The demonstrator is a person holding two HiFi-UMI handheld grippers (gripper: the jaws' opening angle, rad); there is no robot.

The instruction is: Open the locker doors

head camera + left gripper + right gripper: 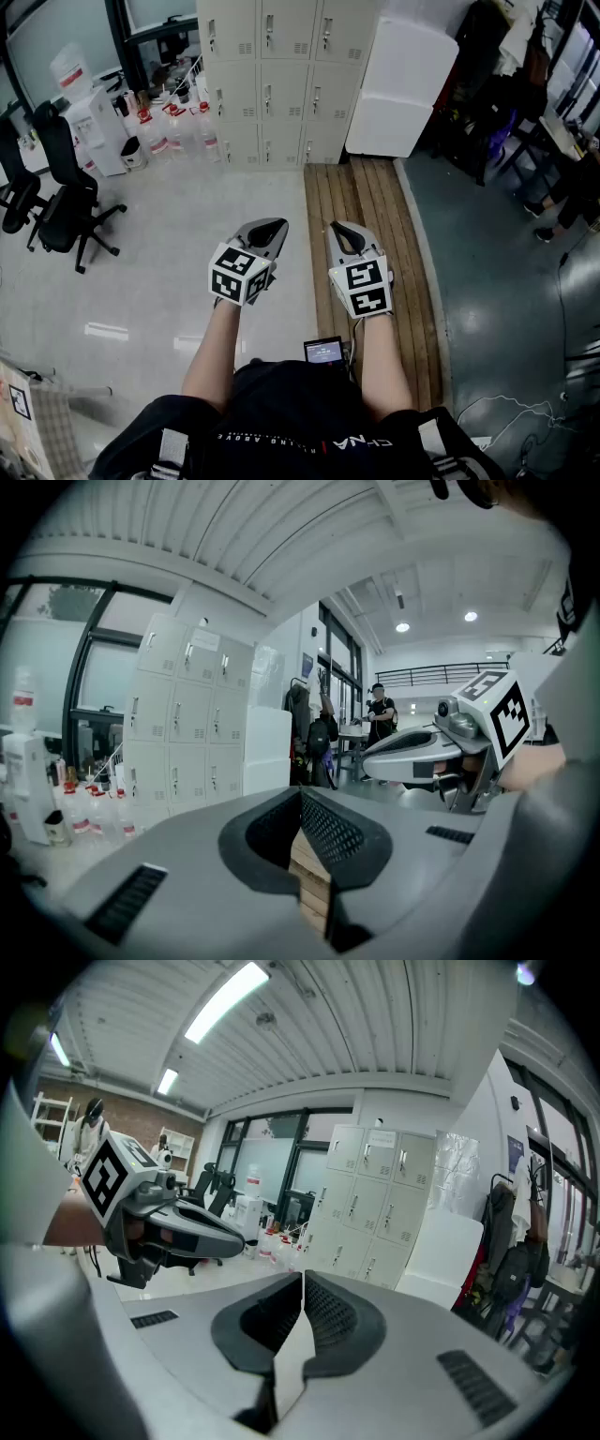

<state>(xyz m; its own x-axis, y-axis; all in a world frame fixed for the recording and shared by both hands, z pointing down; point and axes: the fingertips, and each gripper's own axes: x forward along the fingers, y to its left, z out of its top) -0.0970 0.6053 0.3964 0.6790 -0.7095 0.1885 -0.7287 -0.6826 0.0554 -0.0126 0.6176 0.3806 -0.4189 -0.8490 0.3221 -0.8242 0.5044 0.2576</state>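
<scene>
A beige bank of lockers (281, 80) stands against the far wall, every small door shut, each with a handle. It shows too in the left gripper view as lockers (183, 728) and in the right gripper view as lockers (370, 1208). My left gripper (272, 226) and right gripper (339, 228) hover side by side, well short of the lockers, over the floor. Both are shut with nothing between the jaws. Left gripper (300, 794) and right gripper (302, 1279) show tips touching.
A wooden slat platform (370, 234) runs from the lockers toward me. A large white block (401, 84) leans right of the lockers. Bottles (178, 131) and a white dispenser (94, 127) stand at left, with black office chairs (56, 187). Dark clutter and a person (572, 202) are at right.
</scene>
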